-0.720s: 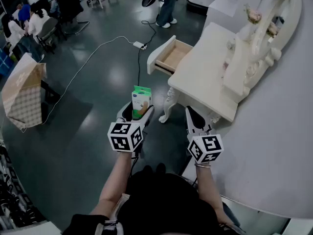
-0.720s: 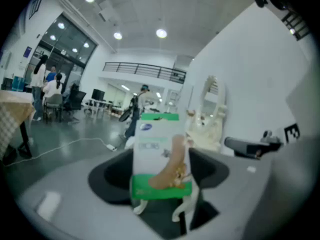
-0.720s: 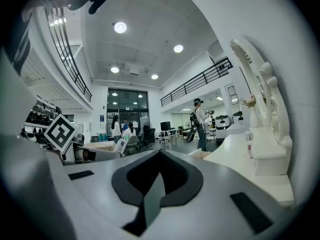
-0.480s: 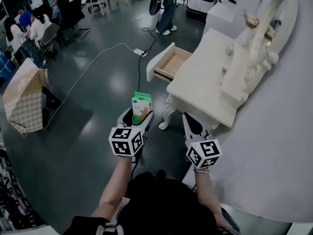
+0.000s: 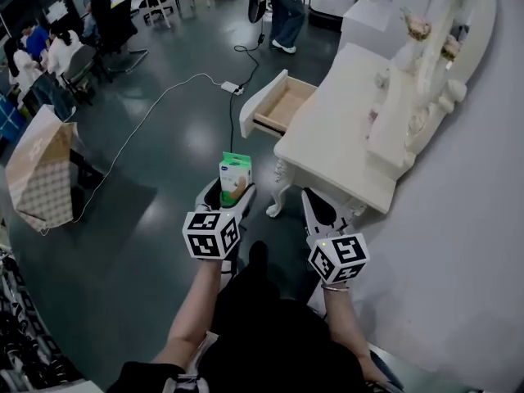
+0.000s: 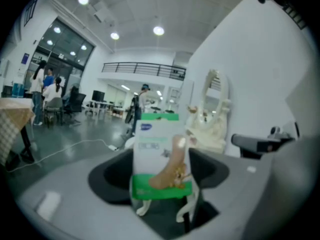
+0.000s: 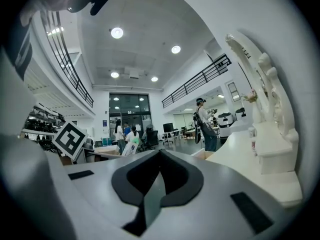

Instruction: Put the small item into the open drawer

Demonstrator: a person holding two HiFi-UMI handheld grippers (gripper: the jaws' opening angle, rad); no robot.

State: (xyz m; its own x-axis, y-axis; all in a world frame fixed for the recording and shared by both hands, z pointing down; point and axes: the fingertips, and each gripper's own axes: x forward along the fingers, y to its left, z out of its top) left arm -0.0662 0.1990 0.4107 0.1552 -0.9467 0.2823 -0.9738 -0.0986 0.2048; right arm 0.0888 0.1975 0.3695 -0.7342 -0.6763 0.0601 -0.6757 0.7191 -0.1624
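A small white and green box with a foot printed on it stands upright between the pads of my left gripper, which is shut on it above the dark floor. In the left gripper view the box fills the middle, with the left gripper closed round its lower part. The open drawer, white with a bare wooden inside, sticks out of the cream dressing table ahead and to the right. My right gripper is shut with nothing in it, near the table's front leg; its pads meet.
A white cable and power strip lie on the floor beyond the drawer. A person stands farther back. A checked paper bag stands at the left, with seated people behind it. A mirror rises on the table against the wall.
The table and drawer have drifted a little lower and left in the head view. A foot has come forward between the two grippers. The box stays gripped in the left gripper.
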